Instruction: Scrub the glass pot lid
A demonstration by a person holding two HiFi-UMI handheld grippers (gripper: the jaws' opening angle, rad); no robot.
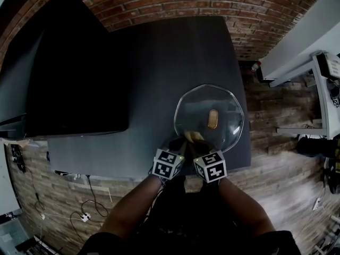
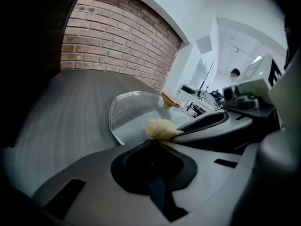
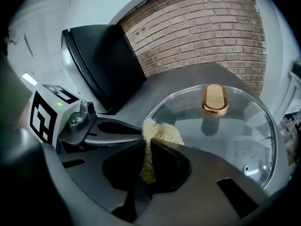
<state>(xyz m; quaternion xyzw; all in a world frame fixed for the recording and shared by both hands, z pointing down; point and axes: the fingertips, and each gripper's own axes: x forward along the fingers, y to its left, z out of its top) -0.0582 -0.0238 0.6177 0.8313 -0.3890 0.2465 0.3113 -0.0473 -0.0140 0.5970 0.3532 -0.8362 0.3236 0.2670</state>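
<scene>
Brick wall [image 1: 186, 4] behind, dark counter [image 1: 159, 62]. Glass pot lid [image 1: 228, 110] sits handle-up just ahead of both tips, near the counter's right edge. Right hand-held gripper [image 3: 148, 140] pinches a loofah scrubber [image 3: 162, 132], whose puff touches the lid's near rim. Left hand-held gripper [image 2: 150, 142] is pressed together and empty. Risk: nothing pins the lid, so scrub strokes could skate it off the edge.

Clear glass lid [image 1: 228, 110], tan knob [image 1: 213, 119] up, lies flat at the table's [image 1: 159, 62] near right corner. Pale fibrous sponge [image 3: 162, 132] sits on its near rim.
</scene>
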